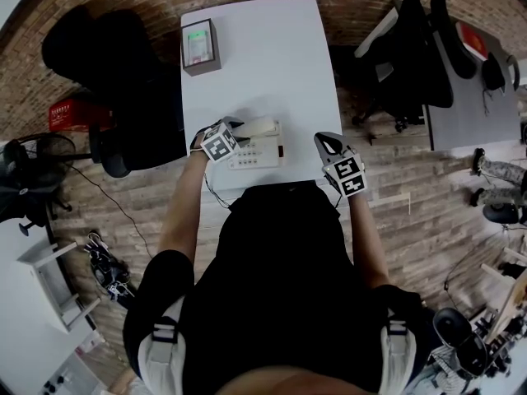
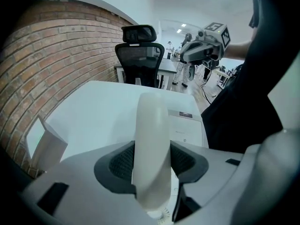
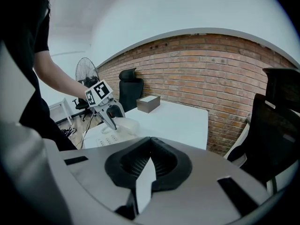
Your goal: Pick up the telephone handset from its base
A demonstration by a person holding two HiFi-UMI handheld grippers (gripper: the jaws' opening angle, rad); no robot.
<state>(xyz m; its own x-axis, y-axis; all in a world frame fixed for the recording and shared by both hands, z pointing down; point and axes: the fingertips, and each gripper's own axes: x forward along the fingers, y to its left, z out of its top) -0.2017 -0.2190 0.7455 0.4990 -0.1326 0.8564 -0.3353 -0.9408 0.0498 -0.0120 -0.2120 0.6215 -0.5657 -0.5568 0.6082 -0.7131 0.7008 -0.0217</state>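
A cream telephone base (image 1: 257, 151) with a keypad sits at the near edge of the white table (image 1: 272, 56). Its handset (image 1: 258, 127) lies along the far side of the base. My left gripper (image 1: 234, 127) is shut on the handset (image 2: 152, 149), which runs lengthwise between the pads, with the base (image 2: 187, 125) behind it. Whether the handset is clear of the cradle I cannot tell. The right gripper view shows the left gripper (image 3: 112, 121) down on the handset (image 3: 126, 124). My right gripper (image 1: 327, 143) hovers by the table's right edge, jaws closed on nothing (image 3: 149, 159).
A grey-brown box (image 1: 200, 46) stands at the table's far left corner. Black office chairs sit left of the table (image 1: 115, 72) and at the right (image 1: 412, 48). A brick wall (image 3: 225, 78) lies beyond the table, and a fan (image 3: 87, 71) stands on the floor.
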